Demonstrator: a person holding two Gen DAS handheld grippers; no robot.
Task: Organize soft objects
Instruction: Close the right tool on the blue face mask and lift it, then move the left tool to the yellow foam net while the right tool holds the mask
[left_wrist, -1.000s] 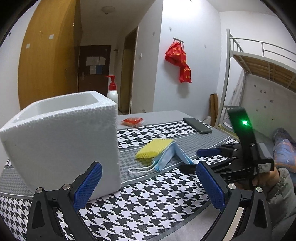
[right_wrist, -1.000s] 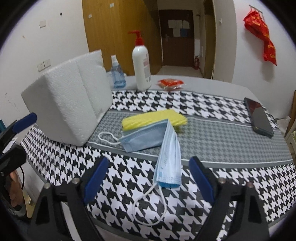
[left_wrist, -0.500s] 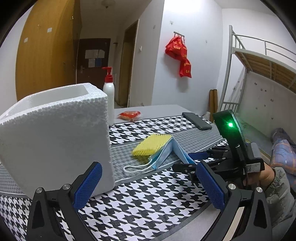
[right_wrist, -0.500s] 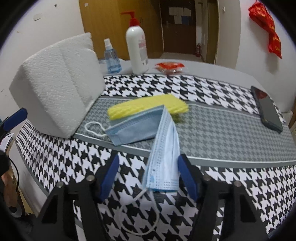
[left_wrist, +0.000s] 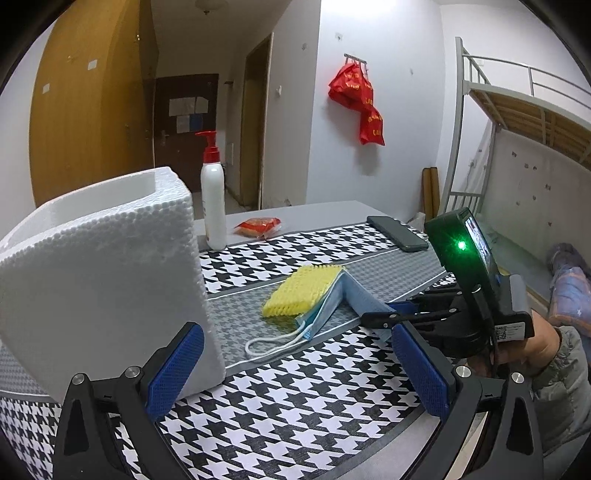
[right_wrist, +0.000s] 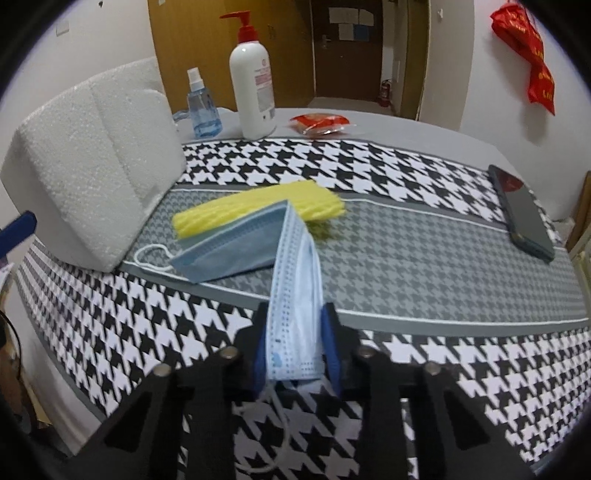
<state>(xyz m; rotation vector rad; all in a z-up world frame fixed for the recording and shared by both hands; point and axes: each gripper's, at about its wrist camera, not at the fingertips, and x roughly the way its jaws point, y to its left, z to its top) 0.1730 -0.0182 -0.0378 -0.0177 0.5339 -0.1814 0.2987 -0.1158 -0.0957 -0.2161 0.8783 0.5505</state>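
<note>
Since earlier frame right gripper (right_wrist: 293, 345) jaws went from wide to closing on near end of face mask (right_wrist: 295, 280) at worktop (right_wrist: 424, 258) near edge. Left gripper (left_wrist: 295, 369) jaws wide, empty. Beyond: second mask (right_wrist: 229, 251), yellow sponge (right_wrist: 258, 210), foam box (left_wrist: 99, 266). Nothing boxed yet.

My open left gripper (left_wrist: 295, 369) faces a foam box (left_wrist: 103, 280) at ten o'clock, a mask (left_wrist: 332, 302) at twelve.

The table (right_wrist: 424, 133) (under a houndstooth cloth (right_wrist: 424, 254)) carries foam box (right_wrist: 92, 177), masks (right_wrist: 236, 243), sponge (right_wrist: 258, 208), bottles (right_wrist: 255, 81), phone (right_wrist: 524, 214).
</note>
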